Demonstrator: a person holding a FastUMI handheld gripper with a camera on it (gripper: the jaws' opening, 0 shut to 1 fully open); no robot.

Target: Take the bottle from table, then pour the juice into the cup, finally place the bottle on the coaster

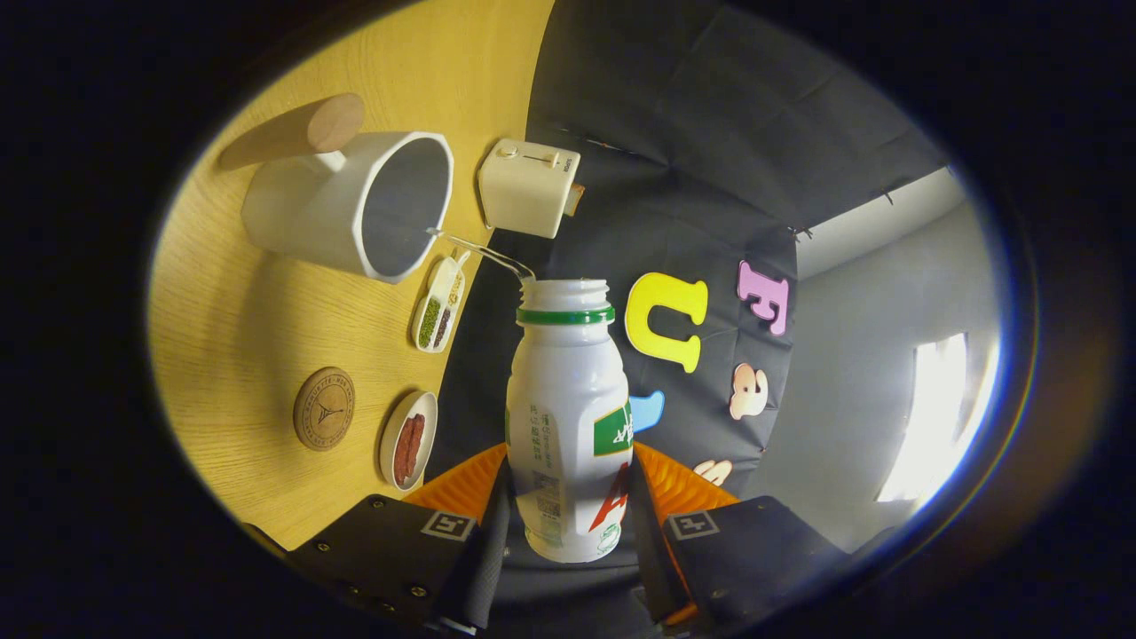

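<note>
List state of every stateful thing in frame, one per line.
bottle: uncapped, tipped, clear stream running from its mouth into the cup
cup: open mouth, taking the stream
gripper: shut on bottle, both fingers on its sides
coaster: bare on the table
toaster: something in its slot

One bottle [568, 417], white with a green neck ring, cap off, sits between the jaws of the one gripper [568, 524], both fingers pressed to its sides. One thin stream [484, 251] of clear liquid runs from its mouth into the one cup [355, 204], which has one wooden handle [297, 133]. One round coaster [324, 408] lies on the surface [240, 319]. There are two dishes: one long dish [438, 304] with green and dark bits, one round dish [408, 439] with reddish strips. One cream box [529, 186] stands beyond the cup.
</note>
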